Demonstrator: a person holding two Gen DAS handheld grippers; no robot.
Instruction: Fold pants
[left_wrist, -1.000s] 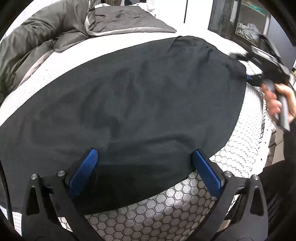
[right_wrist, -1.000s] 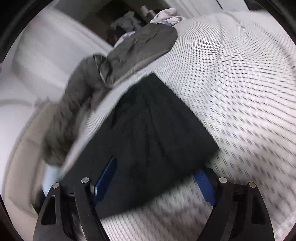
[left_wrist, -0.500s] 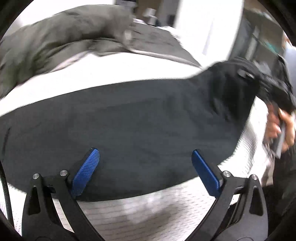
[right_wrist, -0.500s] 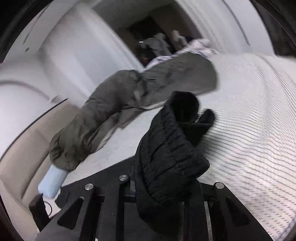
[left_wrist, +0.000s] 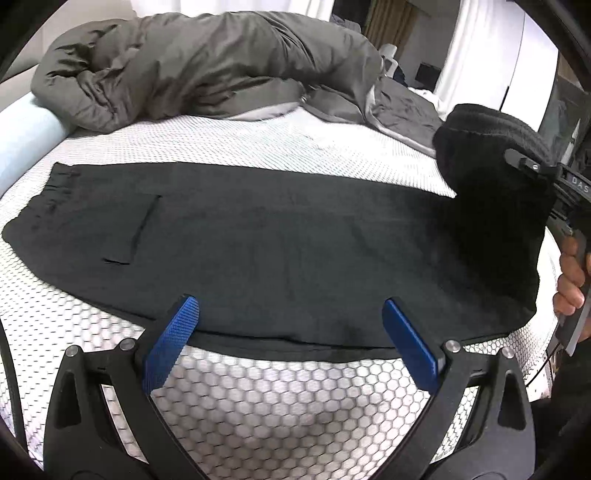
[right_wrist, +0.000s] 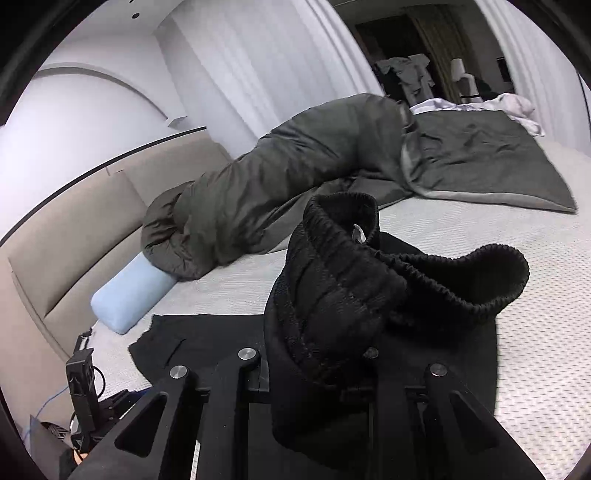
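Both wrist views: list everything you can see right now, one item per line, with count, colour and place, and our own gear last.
pants: one, black, flat along the mattress, ribbed end lifted off it at the right
mattress: one, white, honeycomb-textured cover, under the pants
duvet: one, dark grey, bunched along the far side of the mattress
bolster pillow: one, pale blue, by the headboard, partly under the duvet
headboard: one, beige, padded, behind the pillow
curtains: white, on the far wall
left gripper: one, black with blue pads, open, above the near edge of the pants, holding nothing
right gripper: one, black, shut on the ribbed end of the pants
right hand: one, on the right gripper's handle
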